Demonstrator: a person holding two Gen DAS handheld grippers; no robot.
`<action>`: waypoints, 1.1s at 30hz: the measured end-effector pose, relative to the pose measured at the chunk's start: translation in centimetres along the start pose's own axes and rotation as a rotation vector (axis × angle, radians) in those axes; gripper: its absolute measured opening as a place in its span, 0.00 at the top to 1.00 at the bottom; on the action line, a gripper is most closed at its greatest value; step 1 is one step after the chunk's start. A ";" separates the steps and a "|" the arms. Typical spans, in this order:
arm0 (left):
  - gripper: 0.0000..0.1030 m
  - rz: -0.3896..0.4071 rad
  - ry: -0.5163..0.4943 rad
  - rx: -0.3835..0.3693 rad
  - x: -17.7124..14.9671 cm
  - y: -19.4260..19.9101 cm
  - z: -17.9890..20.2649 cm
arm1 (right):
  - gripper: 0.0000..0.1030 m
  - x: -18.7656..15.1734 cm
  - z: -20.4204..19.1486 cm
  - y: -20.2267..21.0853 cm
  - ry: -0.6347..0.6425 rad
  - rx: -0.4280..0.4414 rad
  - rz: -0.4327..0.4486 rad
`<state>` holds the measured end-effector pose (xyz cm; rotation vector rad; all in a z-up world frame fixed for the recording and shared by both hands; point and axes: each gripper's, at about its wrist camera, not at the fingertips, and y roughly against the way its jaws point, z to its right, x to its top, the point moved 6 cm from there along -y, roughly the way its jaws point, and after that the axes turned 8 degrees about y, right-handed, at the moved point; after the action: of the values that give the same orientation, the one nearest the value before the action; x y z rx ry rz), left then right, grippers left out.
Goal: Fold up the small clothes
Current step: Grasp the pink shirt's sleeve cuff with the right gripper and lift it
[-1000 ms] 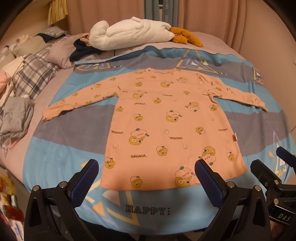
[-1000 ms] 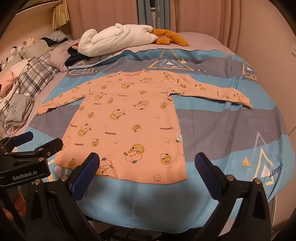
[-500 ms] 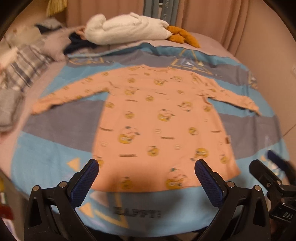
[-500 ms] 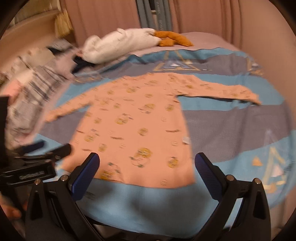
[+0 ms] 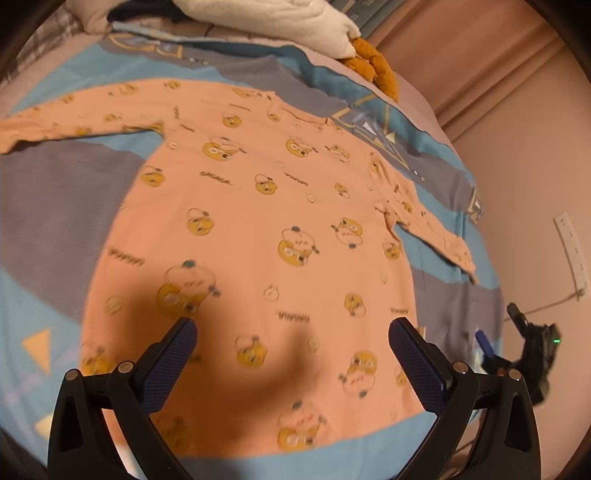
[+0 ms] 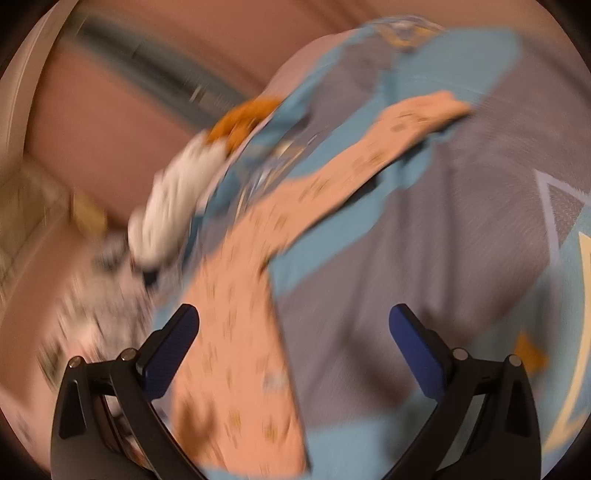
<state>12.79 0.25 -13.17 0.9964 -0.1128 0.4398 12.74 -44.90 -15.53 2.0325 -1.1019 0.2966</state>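
A pink long-sleeved child's top with yellow cartoon prints lies flat and spread out on the bed, both sleeves stretched sideways. My left gripper is open and empty, hovering just above the lower body of the top. My right gripper is open and empty above the top's right edge, with the right sleeve stretching away ahead; this view is blurred. The right gripper also shows in the left wrist view beyond the bed's right edge.
The top rests on a blue and grey quilt. A white rolled blanket and an orange plush toy lie at the head of the bed. A pink wall with a wall socket is at the right.
Both grippers have moved forward and lower over the top. The left view has tilted and closed in on the body. The right gripper has swung right toward the sleeve. Both stay open.
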 end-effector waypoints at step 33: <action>0.01 0.172 0.134 0.126 9.5 0.4 -7.6 | 0.94 16.6 -8.4 -7.9 0.268 -0.170 0.142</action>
<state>20.42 9.68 -14.24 1.0819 -0.0503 0.6765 30.16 -46.28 -5.37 1.7120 -1.0658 0.5143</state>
